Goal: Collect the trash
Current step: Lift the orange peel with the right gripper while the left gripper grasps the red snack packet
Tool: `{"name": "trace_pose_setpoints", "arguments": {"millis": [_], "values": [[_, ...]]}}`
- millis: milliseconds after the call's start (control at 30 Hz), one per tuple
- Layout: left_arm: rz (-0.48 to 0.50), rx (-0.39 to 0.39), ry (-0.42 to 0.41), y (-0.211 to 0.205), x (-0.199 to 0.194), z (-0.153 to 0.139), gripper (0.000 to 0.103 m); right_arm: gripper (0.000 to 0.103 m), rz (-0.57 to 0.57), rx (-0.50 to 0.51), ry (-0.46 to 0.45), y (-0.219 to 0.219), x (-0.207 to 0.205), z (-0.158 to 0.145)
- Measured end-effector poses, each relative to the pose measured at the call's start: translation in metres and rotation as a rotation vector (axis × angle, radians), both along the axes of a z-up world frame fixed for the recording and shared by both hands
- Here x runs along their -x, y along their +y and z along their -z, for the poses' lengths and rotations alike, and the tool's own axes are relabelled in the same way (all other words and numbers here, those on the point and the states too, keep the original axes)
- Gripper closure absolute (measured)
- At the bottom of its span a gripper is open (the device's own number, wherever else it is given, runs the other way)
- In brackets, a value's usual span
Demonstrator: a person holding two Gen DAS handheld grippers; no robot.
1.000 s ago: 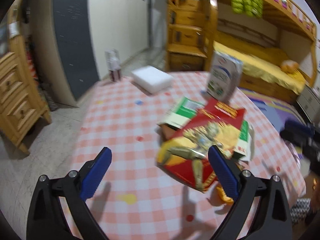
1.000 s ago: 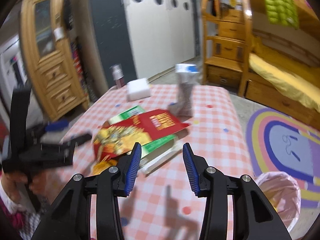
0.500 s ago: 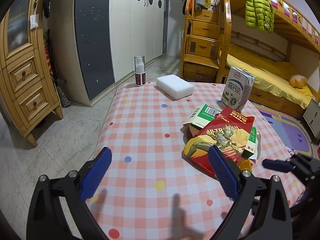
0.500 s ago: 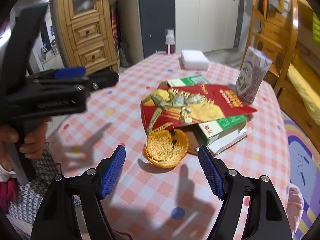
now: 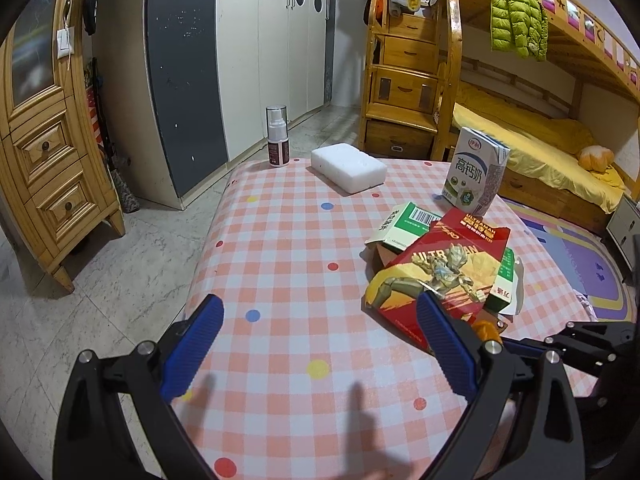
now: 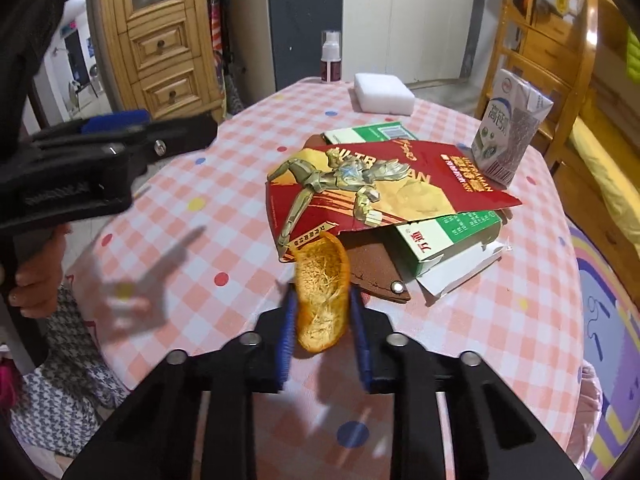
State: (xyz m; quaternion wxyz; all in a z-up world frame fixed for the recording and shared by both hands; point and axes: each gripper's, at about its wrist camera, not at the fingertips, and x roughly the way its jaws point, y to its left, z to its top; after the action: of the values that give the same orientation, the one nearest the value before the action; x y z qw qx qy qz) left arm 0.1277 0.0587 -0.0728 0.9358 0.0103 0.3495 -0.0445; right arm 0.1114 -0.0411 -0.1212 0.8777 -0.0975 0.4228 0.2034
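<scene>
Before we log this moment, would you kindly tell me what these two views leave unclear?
- Peel: left wrist view shows only a sliver; the left tongs' near finger covers the rest.
- Brown pouch: mostly under the red packet and green box, right wrist view.
- Pink bin: cut off by the lens edge, contents unseen.
- Right tongs: blurred; they have just been closing on the peel.

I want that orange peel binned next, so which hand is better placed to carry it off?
Right. Its claw has just been closing and grips the orange peel; the left claw hangs open over bare tablecloth.
</scene>
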Motion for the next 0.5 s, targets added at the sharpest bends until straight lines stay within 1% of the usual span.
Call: {"name": "trace_pose_setpoints", "arguments": {"millis": [100,200,300,400,500], "values": [[0.010,-0.009,0.009,-0.002,0.000,0.003,0.009,0.082,0.010,-0.008,-0.025,-0.006,0.003,-0.006],[0.040,-0.009,0.022,-0.006,0.000,0.007,0.009,0.082,0.036,-0.038,-0.069,-0.017,0.008,-0.018],[0.093,-0.011,0.042,-0.016,0.000,0.012,0.009,0.082,0.102,-0.062,-0.136,-0.036,0.010,-0.032],[0.150,-0.047,0.031,-0.032,-0.001,0.015,0.009,0.082,0.155,-0.081,-0.169,-0.050,0.009,-0.040],[0.215,-0.086,0.023,-0.050,-0.005,0.018,0.007,0.082,0.198,-0.103,-0.178,-0.064,0.004,-0.043]]}}
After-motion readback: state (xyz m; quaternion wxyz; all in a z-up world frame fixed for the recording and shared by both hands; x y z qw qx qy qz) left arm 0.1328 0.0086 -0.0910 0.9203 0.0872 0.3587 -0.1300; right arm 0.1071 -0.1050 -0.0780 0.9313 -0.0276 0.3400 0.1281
